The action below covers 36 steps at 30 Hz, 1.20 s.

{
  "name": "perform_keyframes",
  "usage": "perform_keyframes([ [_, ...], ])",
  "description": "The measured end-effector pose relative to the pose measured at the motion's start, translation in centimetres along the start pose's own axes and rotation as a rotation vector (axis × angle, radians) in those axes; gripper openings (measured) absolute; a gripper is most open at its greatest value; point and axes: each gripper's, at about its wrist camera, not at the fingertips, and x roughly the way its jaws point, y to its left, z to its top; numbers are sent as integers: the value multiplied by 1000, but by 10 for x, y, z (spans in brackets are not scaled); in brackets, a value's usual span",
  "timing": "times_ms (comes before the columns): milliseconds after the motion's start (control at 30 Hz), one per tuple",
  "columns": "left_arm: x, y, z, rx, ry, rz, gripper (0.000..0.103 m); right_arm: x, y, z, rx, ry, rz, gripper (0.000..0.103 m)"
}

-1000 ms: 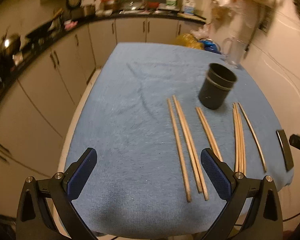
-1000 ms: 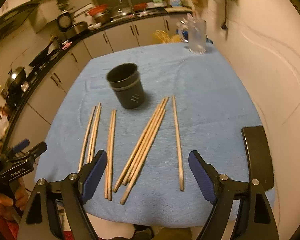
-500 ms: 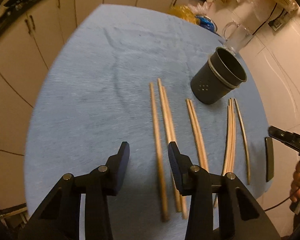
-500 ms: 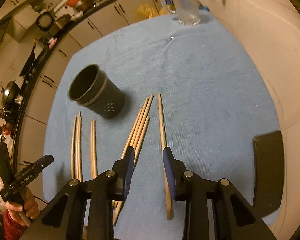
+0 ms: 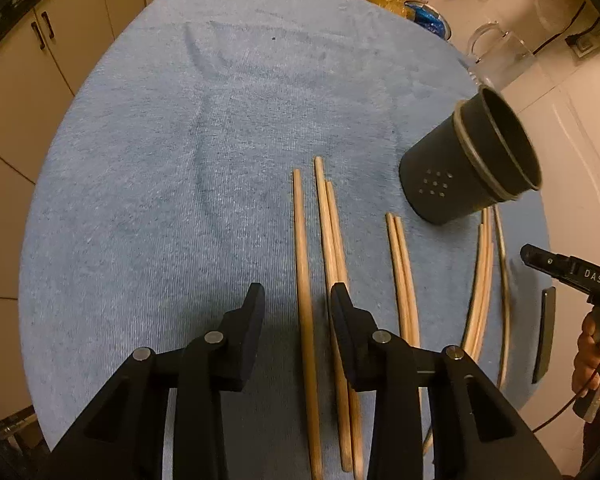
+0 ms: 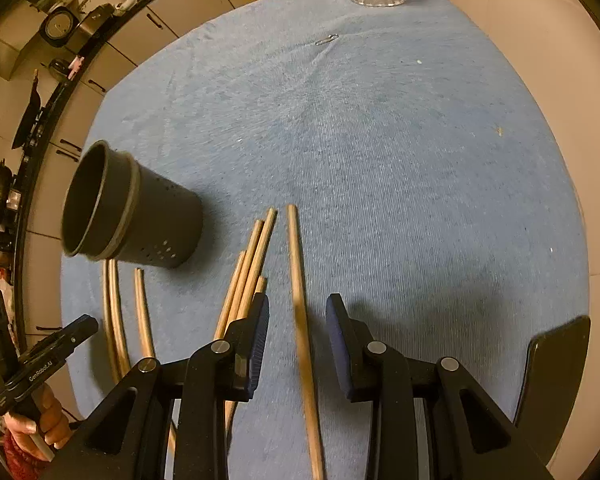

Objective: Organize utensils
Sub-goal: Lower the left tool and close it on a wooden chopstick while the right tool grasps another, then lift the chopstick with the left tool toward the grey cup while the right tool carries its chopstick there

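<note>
Both grippers have dropped toward the blue cloth [image 5: 148, 184] and tipped steeply downward since a second ago, and their jaws have just been closing from wide to a narrow gap. Between the left gripper [image 5: 296, 300] fingers lies the leftmost chopstick [image 5: 302, 260], near its right pad but not visibly pinched. The right gripper [image 6: 297, 306] likewise straddles the rightmost chopstick [image 6: 298, 280], with cloth showing on both sides of it, so neither stick is yet clamped. Beyond the fingertips, ahead and to the inner side of each gripper, stands the dark holder cup [image 5: 466, 168], upright and apparently empty. Judging by this, two pickups are about to start.
</note>
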Motion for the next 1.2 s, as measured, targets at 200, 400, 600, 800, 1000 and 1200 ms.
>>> perform_keyframes([
  [200,17,-7,11,32,40,43,23,5,2,9,-19,19,-10,32],
  [400,23,-18,24,58,35,69,23,13,2,15,-35,43,-50,32],
  [600,27,-25,31,77,19,128,7,27,11,19,-82,75,-71,23],
  [800,20,-22,30,72,-21,57,6,31,19,15,-109,65,-107,7],
  [1000,-18,-24,21,89,-110,-2,6,-3,25,5,-118,-27,-36,7],
  [1200,-69,-32,8,118,-219,-45,6,-54,35,-12,-121,-171,36,7],
])
